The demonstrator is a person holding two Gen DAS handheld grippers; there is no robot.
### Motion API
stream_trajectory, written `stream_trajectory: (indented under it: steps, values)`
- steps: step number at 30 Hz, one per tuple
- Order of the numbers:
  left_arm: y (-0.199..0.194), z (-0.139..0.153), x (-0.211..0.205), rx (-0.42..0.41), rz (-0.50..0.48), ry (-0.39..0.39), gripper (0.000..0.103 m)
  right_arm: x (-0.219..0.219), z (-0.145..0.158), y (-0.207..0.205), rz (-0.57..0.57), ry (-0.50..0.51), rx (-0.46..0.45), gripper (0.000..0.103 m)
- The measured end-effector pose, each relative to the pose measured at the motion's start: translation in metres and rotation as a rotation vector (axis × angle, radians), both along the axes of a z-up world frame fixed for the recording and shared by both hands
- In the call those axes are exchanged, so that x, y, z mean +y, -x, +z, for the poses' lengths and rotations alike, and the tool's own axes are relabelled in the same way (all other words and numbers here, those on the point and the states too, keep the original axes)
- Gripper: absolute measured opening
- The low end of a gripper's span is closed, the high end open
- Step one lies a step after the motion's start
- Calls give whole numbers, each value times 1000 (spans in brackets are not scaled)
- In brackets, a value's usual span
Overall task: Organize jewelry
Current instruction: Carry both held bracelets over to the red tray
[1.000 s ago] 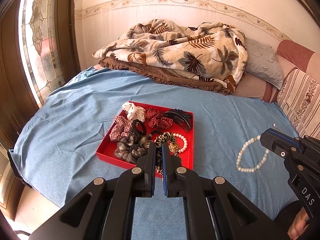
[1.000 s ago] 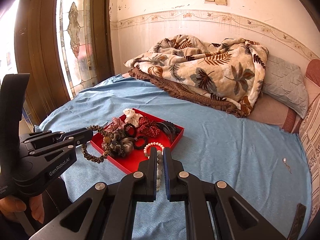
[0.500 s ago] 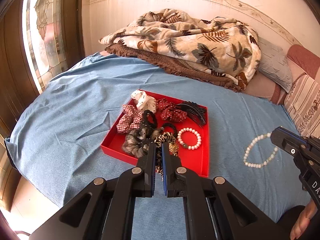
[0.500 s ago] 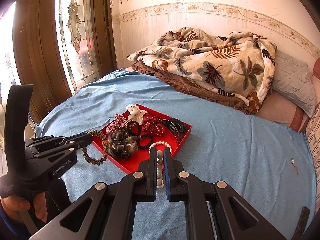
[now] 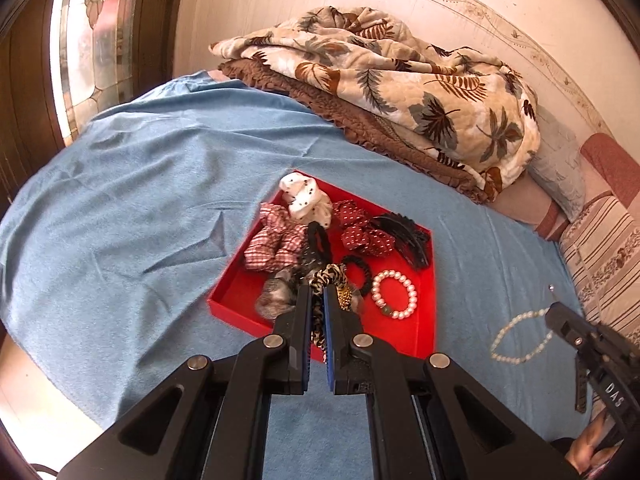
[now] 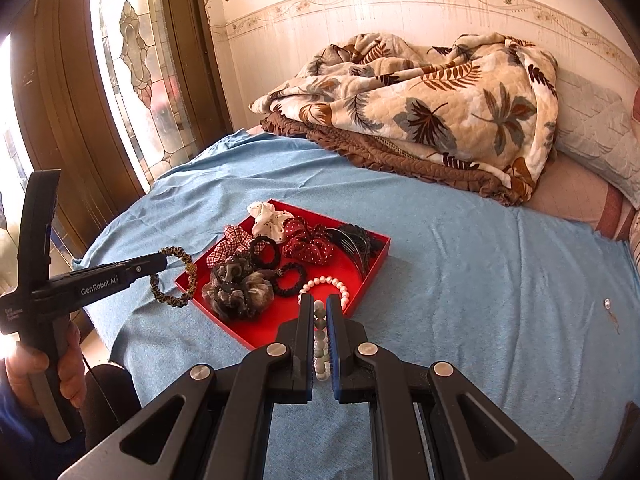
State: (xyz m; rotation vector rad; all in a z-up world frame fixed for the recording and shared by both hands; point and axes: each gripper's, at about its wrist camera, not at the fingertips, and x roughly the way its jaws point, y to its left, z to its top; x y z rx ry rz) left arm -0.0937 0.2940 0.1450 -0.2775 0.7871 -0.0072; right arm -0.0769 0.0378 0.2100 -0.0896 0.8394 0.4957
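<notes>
The left gripper [image 5: 316, 312] is clamped on a leopard-print hair tie [image 6: 175, 276], which dangles in a loop from its tips, in the air at about nine o'clock of the red tray [image 6: 362, 278] in the right wrist view; the right gripper [image 6: 320, 320] is pinched narrow on a pearl strand [image 5: 520, 336], which hangs off its tips out at three o'clock of the tray, over the blue bedsheet [image 5: 120, 216]. Over the last second both grippers have come closer to the tray and tilted down toward it, their loads unchanged; I judge the two pieces are on their way in, and the step in hand is the carry, not yet the drop.

Inside the tray lie a pearl bracelet [image 5: 394, 294] at the near right, a black hair tie [image 6: 289, 278], a grey scrunchie [image 6: 240, 292], a plaid scrunchie [image 5: 272, 246], a white dotted scrunchie [image 5: 306, 200], a red dotted bow [image 5: 362, 228] and a black claw clip [image 5: 404, 236] toward twelve and one o'clock; the near right floor is the barest patch, likely the best landing spot. Further out at twelve o'clock sits a leaf-print quilt [image 6: 420, 108]; a small metal piece [image 6: 608, 306] lies well apart at three o'clock, still to be gathered.
</notes>
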Motion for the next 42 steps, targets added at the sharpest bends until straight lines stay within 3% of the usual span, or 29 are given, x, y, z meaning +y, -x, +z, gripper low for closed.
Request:
stream_trajectory:
  steps: [5,12,19,29,42]
  values:
    - [-18,-7,-16,5,-66,45,5,-2,-9,-10,-5,-11,25,7]
    - [-41,-32,-47,39,-149,36,5,-6,-20,-33,-34,-53,81,7]
    - [-51,-58,-52,88,-163,60,5,8,-32,-53,-31,-68,126,7]
    - [-52,-73,-56,108,-195,58,5,40,-56,-75,-1,-106,208,7]
    - [-56,-96,-55,177,-205,103,5,51,-108,-90,-23,-57,346,7]
